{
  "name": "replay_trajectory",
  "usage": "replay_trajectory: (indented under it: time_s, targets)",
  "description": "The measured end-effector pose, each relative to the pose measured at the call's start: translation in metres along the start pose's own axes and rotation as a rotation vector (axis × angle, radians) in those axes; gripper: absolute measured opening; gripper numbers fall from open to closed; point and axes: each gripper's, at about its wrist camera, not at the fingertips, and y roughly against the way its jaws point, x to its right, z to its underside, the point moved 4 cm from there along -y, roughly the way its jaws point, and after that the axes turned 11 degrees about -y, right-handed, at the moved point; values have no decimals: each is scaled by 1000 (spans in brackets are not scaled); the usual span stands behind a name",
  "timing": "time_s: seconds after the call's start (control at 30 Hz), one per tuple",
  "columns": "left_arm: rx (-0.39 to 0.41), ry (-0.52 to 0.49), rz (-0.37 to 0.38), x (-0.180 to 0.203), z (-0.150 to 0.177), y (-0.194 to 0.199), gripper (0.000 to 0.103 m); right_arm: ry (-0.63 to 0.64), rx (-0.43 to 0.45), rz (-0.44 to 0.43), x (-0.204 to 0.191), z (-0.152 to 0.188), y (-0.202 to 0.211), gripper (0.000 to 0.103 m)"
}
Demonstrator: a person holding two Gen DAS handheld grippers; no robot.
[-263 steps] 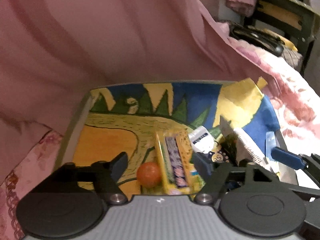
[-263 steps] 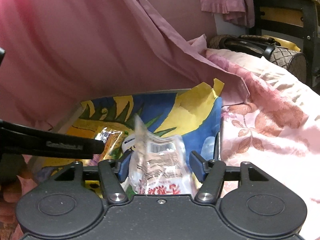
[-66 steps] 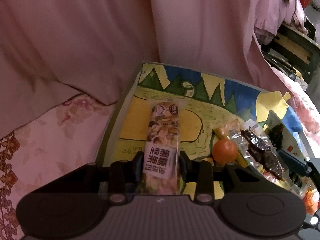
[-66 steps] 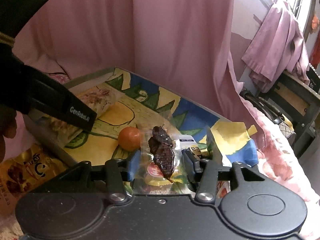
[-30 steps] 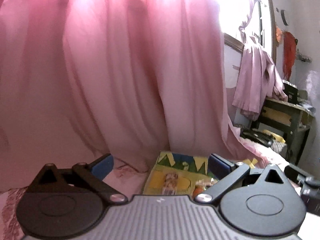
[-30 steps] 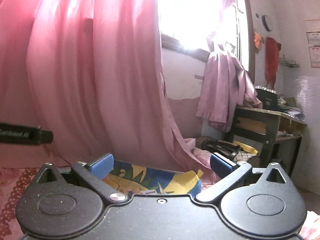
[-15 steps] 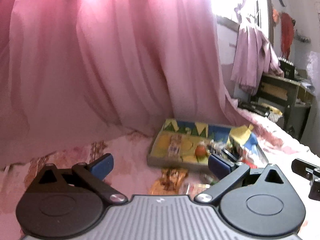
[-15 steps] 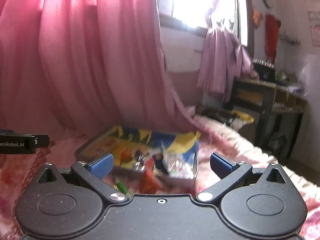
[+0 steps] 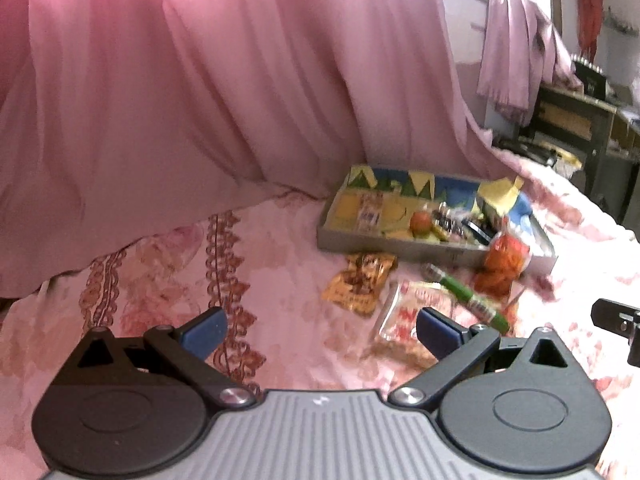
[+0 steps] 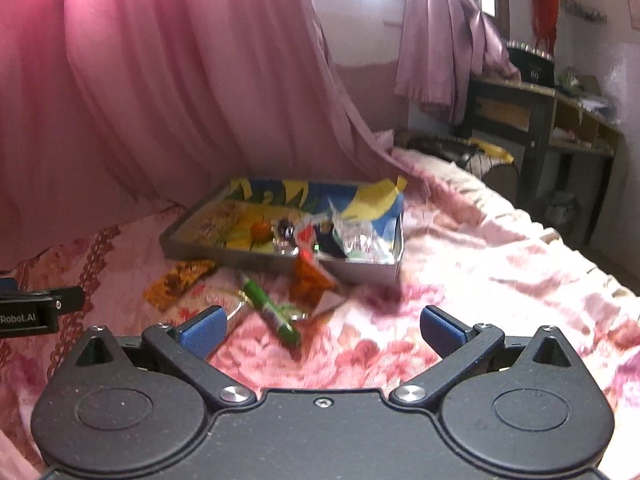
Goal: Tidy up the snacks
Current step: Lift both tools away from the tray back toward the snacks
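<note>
A grey tray [image 9: 380, 243] [image 10: 208, 252] with a painted yellow and blue lining sits on the pink bedspread and holds an orange [image 9: 420, 222] [image 10: 260, 230], a nut bar [image 9: 370, 210] and several clear packets. In front of it lie a brown-orange packet [image 9: 360, 282] [image 10: 176, 282], a green stick [image 9: 468, 296] [image 10: 272, 312], an orange-red packet [image 9: 502, 264] [image 10: 310, 280] and a clear red-printed packet [image 9: 404, 320]. My left gripper [image 9: 320, 330] is open and empty, well short of them. My right gripper [image 10: 322, 330] is open and empty above the bedspread near the green stick.
A pink curtain [image 9: 200, 100] hangs behind the tray. A dark desk [image 10: 532, 120] with shelves stands at the right, with a handbag [image 10: 460, 148] on the bed's far end. The flowered bedspread [image 10: 480, 260] spreads to the right.
Both grippers let go of their snacks in the tray, opened and pulled back and tilted down. The loose packets in front of the tray now show closer.
</note>
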Motion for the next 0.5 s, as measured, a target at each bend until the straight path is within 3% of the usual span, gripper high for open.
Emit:
replay_trajectory:
  time_s: [0.5]
  targets:
    - [-202,-59,51,11,10,-26,103,6,-175,30,1,12,-29,102]
